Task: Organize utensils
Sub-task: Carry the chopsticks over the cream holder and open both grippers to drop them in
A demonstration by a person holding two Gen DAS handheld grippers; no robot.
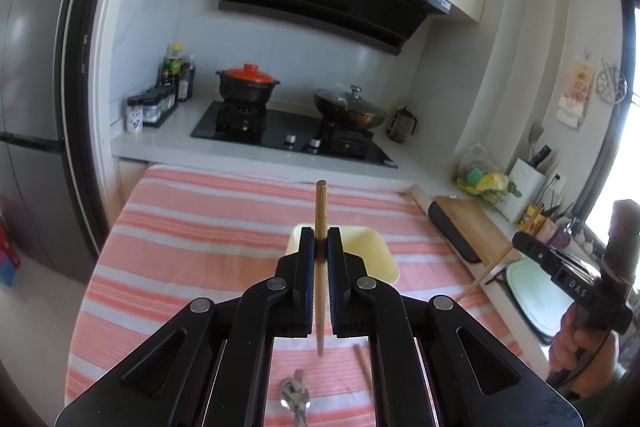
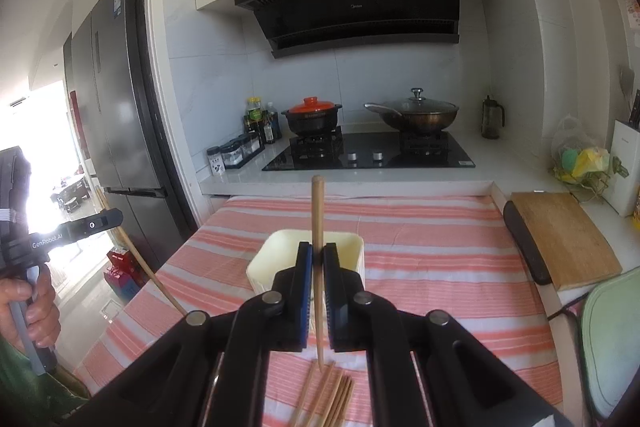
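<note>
Left wrist view shows the left gripper [image 1: 320, 247] pinching a single wooden chopstick [image 1: 321, 215] near its middle, the stick standing almost upright with its blunt end above the jaws and its thin tip hanging below. The right gripper [image 2: 318, 259] is pressed onto a second chopstick [image 2: 318, 211] in the same way. Both hang above the striped desk [image 2: 440, 259], and the cream holder [image 2: 272, 247] stands just beyond and below each gripper.

The step in hand looks like dropping the sticks into the holder. To do it well, carry each stick forward until its thin tip is over the holder's mouth, keep it close to vertical, lower it inside the rim, then release (one hand at a time would avoid a clash over the small opening).

More chopsticks [image 2: 332, 399] lie loose on the cloth beneath the right gripper, and a metal spoon [image 1: 295, 399] lies beneath the left one, both yet to be sorted.
</note>
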